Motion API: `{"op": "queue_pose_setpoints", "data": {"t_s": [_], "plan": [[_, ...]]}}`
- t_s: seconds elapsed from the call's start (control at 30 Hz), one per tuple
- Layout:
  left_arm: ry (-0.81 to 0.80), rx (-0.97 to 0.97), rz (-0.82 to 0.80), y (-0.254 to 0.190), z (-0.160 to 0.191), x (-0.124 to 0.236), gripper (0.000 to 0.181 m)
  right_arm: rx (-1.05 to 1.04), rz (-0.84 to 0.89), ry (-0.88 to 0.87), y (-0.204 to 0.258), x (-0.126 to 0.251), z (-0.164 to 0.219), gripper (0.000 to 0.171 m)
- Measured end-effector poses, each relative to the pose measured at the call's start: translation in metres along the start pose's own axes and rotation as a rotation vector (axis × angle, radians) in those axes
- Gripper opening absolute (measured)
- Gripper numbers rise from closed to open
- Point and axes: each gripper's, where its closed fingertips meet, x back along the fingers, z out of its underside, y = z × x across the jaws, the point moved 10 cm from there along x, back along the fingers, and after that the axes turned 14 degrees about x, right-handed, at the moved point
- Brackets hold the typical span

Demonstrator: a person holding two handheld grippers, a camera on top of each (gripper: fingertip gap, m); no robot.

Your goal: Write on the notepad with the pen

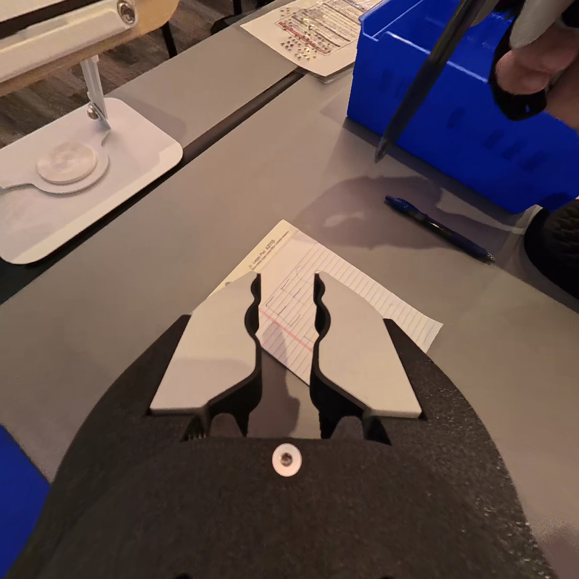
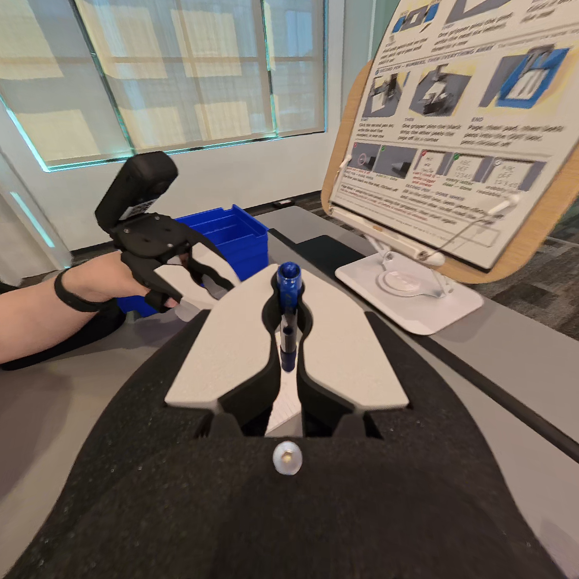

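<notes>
Presently a blue pen point(image 2: 287, 316) is clamped upright in the right hand-held gripper point(image 2: 286, 282), raised above the counter point(image 1: 156, 282). It is judged light, stiff and slippery, best gripped mid-barrel. The left hand-held gripper point(image 1: 286, 275) hovers released over the thin, easily shifted notepad point(image 1: 344, 282).

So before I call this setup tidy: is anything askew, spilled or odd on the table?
The notepad lies turned at an angle under the open left gripper. A second blue pen lies loose near the blue bin, while the right gripper holds another pen. Small specks lie scattered over the printed sheet.
</notes>
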Motion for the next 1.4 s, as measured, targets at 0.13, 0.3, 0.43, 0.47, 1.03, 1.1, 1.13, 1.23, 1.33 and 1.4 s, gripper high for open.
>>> {"op": "queue_pose_setpoints", "data": {"t_s": [0.13, 0.3, 0.43, 0.47, 1.03, 1.1, 1.13, 1.23, 1.33, 1.4], "plan": [[-0.045, -0.034, 0.087, -0.010, -0.003, 0.002, 0.033, -0.065, -0.165, -0.033, 0.012, -0.013, -0.001, 0.004], [-0.245, -0.107, 0.165, -0.024, -0.019, 0.032, 0.032, -0.051, -0.329, 0.026, 0.033, -0.031, -0.003, 0.004], [-0.497, -0.163, 0.221, -0.043, -0.029, 0.071, 0.000, 0.102, -0.350, 0.146, 0.056, -0.048, -0.004, 0.004], [-0.538, -0.184, 0.229, -0.049, -0.029, 0.077, 0.000, 0.138, -0.365, 0.178, 0.063, -0.053, -0.004, 0.004], [-0.389, -0.149, 0.377, -0.058, -0.023, 0.060, 0.000, 0.151, -0.448, 0.220, 0.092, -0.072, -0.007, 0.004], [-0.383, -0.137, 0.381, -0.057, -0.023, 0.059, 0.000, 0.142, -0.450, 0.226, 0.092, -0.072, -0.006, 0.004], [-0.383, -0.127, 0.390, -0.056, -0.023, 0.059, 0.000, 0.139, -0.446, 0.221, 0.092, -0.072, -0.006, 0.004], [-0.366, -0.104, 0.408, -0.055, -0.023, 0.060, 0.000, 0.145, -0.444, 0.229, 0.092, -0.072, -0.007, 0.004], [-0.360, -0.105, 0.400, -0.057, -0.024, 0.062, 0.000, 0.156, -0.446, 0.221, 0.093, -0.072, -0.008, 0.004], [-0.359, -0.120, 0.391, -0.058, -0.024, 0.064, 0.000, 0.166, -0.447, 0.225, 0.094, -0.071, -0.009, 0.004]]}}
